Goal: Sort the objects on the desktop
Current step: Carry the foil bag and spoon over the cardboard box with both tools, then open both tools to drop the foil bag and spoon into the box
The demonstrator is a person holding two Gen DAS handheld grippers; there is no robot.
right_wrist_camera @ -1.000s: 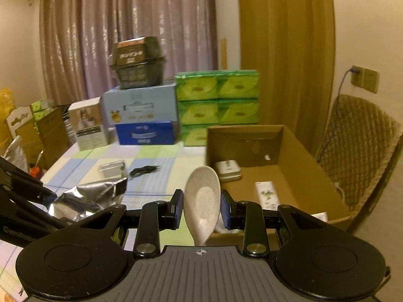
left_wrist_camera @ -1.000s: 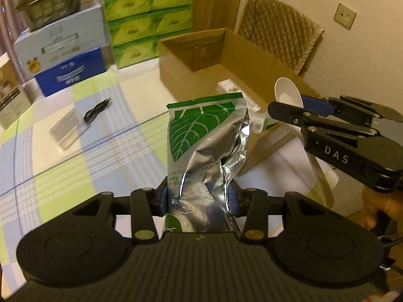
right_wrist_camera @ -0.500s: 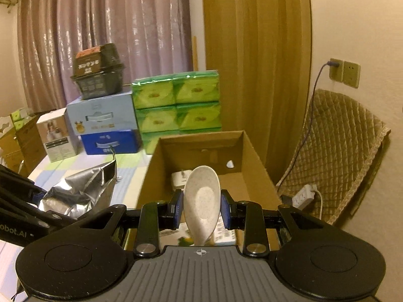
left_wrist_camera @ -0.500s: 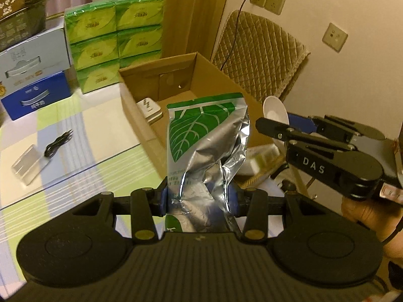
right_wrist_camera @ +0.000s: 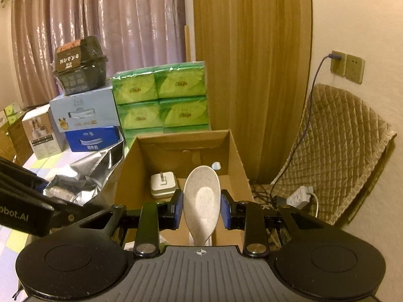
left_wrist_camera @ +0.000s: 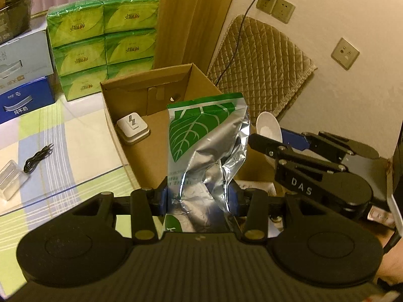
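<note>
Charger (left_wrist_camera: 132,127) already in cardboard box (left_wrist_camera: 151,80). Left tool (left_wrist_camera: 199,196) pinches foil pouch (left_wrist_camera: 206,146), right tool (right_wrist_camera: 201,209) pinches spoon (right_wrist_camera: 201,196), both above it; cable (left_wrist_camera: 37,157) remains on surface (left_wrist_camera: 75,138).

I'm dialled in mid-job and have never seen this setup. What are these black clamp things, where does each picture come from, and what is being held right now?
There is no robot arm here: a person holds a two-finger clamp in each hand, and a fisheye camera on each clamp looks forward along its fingers.

In the left camera's picture, the left gripper is shut on a crinkled silver foil pouch with a green leaf print. The black clamp at its right edge is the right gripper.

In the right camera's picture, that right gripper is shut on a speckled white plastic spoon.

Both hang over an open brown cardboard box that holds a white charger block. Left of the box, on the checked tablecloth, lie a coiled black cable and a clear plastic case.
</note>
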